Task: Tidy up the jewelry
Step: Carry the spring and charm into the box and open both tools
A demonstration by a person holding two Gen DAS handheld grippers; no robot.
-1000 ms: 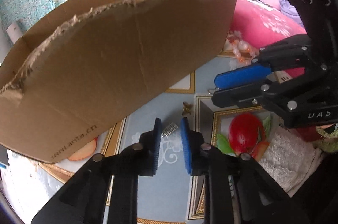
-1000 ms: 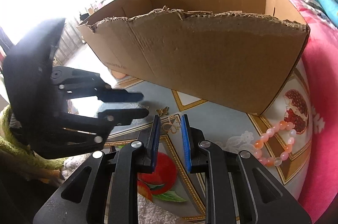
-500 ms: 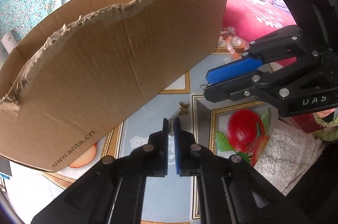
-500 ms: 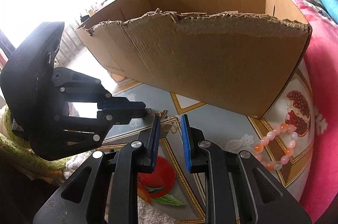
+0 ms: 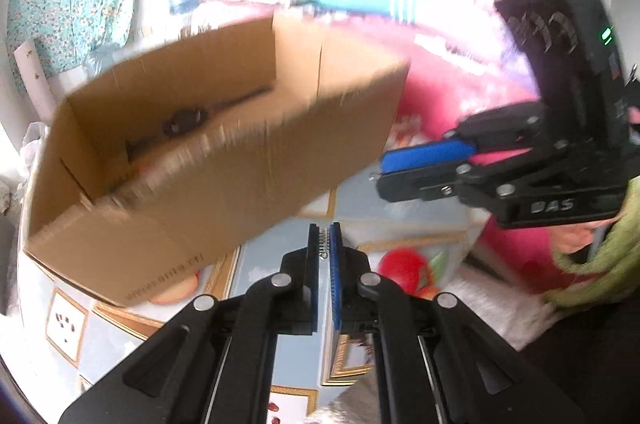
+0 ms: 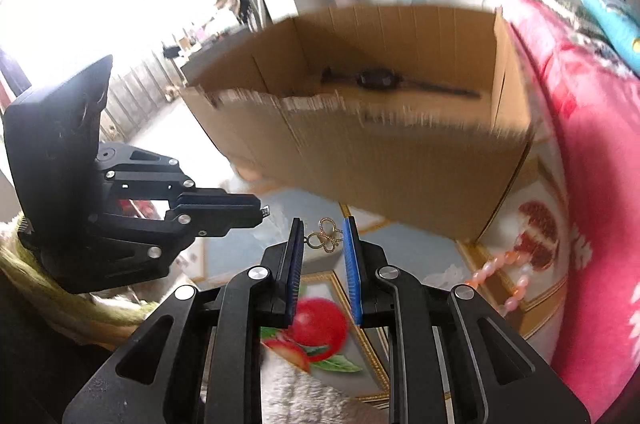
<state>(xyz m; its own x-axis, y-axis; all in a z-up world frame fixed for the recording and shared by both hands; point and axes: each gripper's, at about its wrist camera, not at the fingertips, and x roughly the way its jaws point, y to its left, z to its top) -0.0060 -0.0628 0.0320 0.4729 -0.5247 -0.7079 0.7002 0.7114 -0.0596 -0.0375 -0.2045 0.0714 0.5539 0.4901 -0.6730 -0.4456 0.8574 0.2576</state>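
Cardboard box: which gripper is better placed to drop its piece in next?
Left. The left gripper is shut on the small silver clasp, near the cardboard box. The right gripper is open around the gold butterfly brooch, not clamped.

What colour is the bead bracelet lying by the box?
Pink-orange and white round-bead bracelet; it shows best in the right wrist view.

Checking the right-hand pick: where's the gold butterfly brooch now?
Right wrist view: the gold butterfly brooch sits between the open fingers of the right gripper, in front of the cardboard box, with the left gripper to its left.
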